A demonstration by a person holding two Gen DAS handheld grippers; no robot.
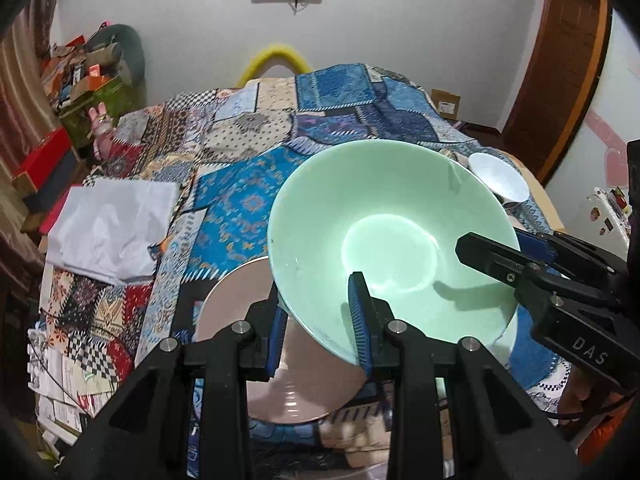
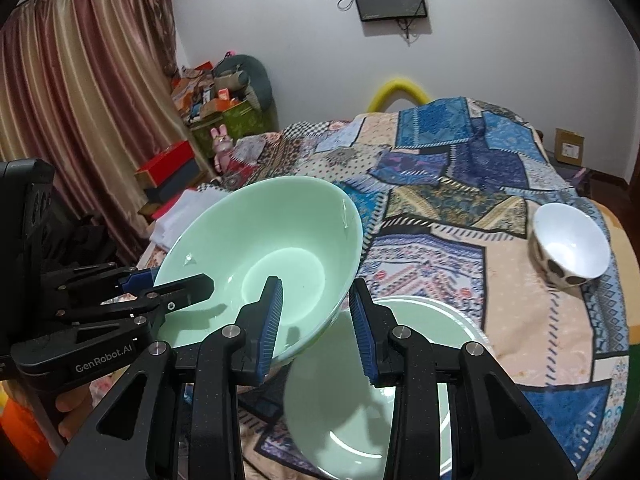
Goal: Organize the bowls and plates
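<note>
A large pale green bowl (image 1: 384, 232) is held in the air, tilted, by both grippers. My left gripper (image 1: 320, 316) is shut on its near rim, one pad inside and one outside. My right gripper (image 2: 316, 320) straddles the opposite rim (image 2: 320, 312), its pads set apart on either side of the wall; it also shows in the left wrist view (image 1: 496, 256). Below the bowl lie a pinkish plate (image 1: 304, 384) and a second green bowl (image 2: 360, 400) on the patchwork bedspread. A small white bowl (image 2: 572, 248) with dark spots stands at the right.
The patterned bedspread (image 2: 460, 184) covers the bed. A folded white cloth (image 1: 112, 228) lies at its left side. Boxes and clutter (image 2: 216, 104) stand by the curtain. Papers (image 1: 68, 376) lie near the left edge.
</note>
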